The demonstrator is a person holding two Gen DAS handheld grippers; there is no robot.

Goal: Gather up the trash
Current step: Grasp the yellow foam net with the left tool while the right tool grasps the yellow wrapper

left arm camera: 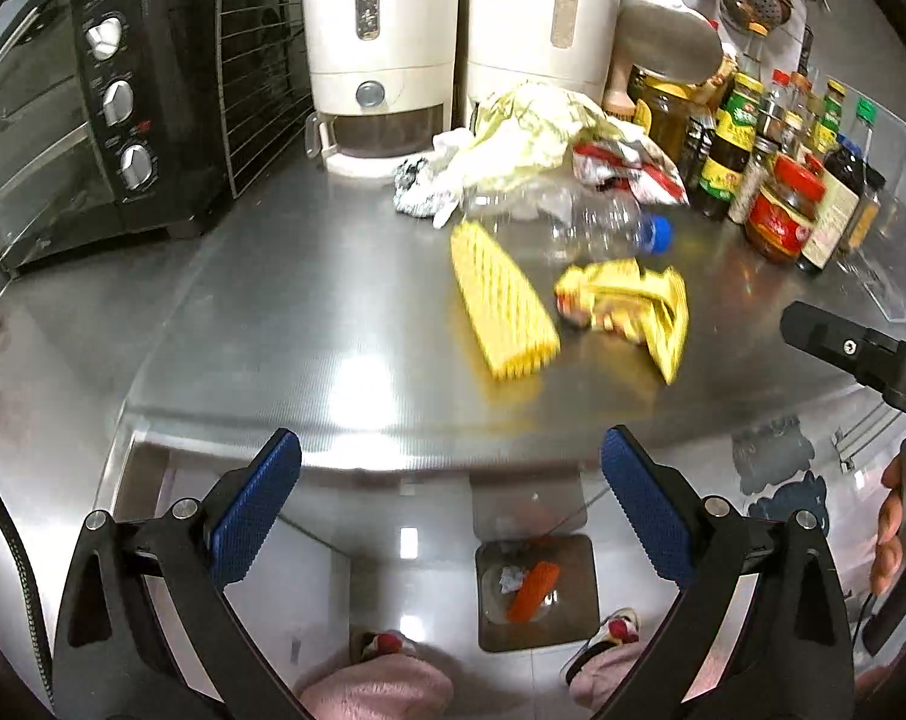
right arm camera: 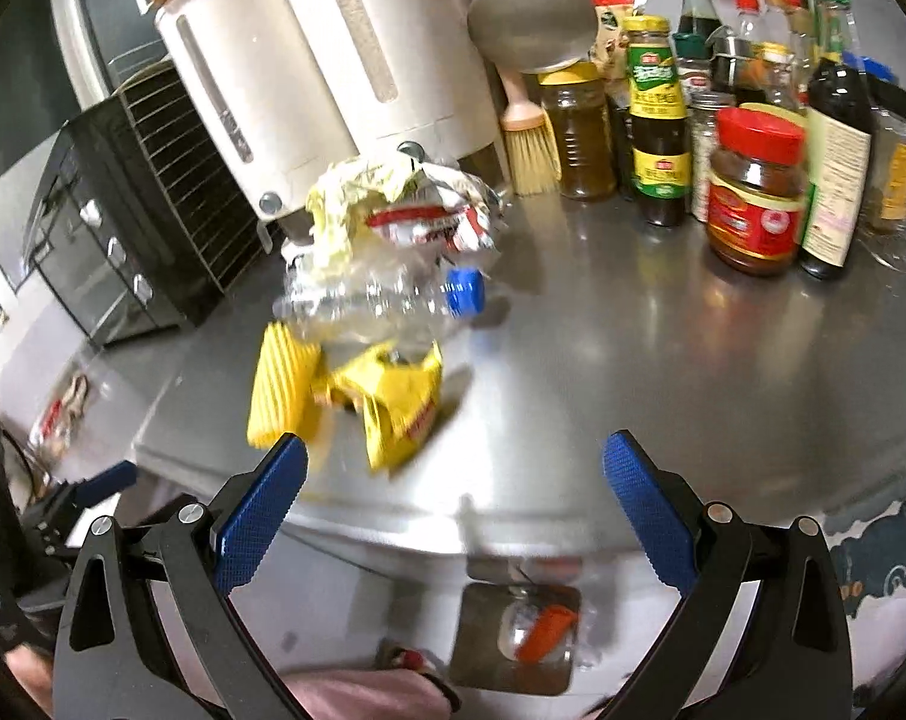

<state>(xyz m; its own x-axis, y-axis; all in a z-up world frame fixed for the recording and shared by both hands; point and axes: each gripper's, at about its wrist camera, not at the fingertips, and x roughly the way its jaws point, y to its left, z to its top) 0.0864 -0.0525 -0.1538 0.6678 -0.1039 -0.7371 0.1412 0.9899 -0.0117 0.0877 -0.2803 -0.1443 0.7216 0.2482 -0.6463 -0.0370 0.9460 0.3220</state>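
Observation:
Trash lies on the steel counter [left arm camera: 309,312]: a yellow ridged tray [left arm camera: 504,300] [right arm camera: 282,387], a crumpled yellow wrapper [left arm camera: 630,306] [right arm camera: 396,405], a crushed clear bottle with a blue cap [left arm camera: 597,225] [right arm camera: 393,300], a red-and-white wrapper [left arm camera: 627,171] [right arm camera: 429,225], pale yellow crumpled paper [left arm camera: 531,126] [right arm camera: 345,198] and a foil ball [left arm camera: 414,186]. A bin [left arm camera: 537,591] [right arm camera: 516,636] on the floor below the counter edge holds an orange item. My left gripper [left arm camera: 450,504] is open and empty, at the counter's front edge. My right gripper [right arm camera: 453,510] is open and empty, just short of the yellow wrapper.
A black toaster oven [left arm camera: 93,108] stands at the left, two white dispensers [left arm camera: 381,42] at the back. Sauce bottles and jars [left arm camera: 777,180] [right arm camera: 753,180] crowd the right side with a brush [right arm camera: 528,132]. A person's pink slippers [left arm camera: 387,684] are on the floor near the bin.

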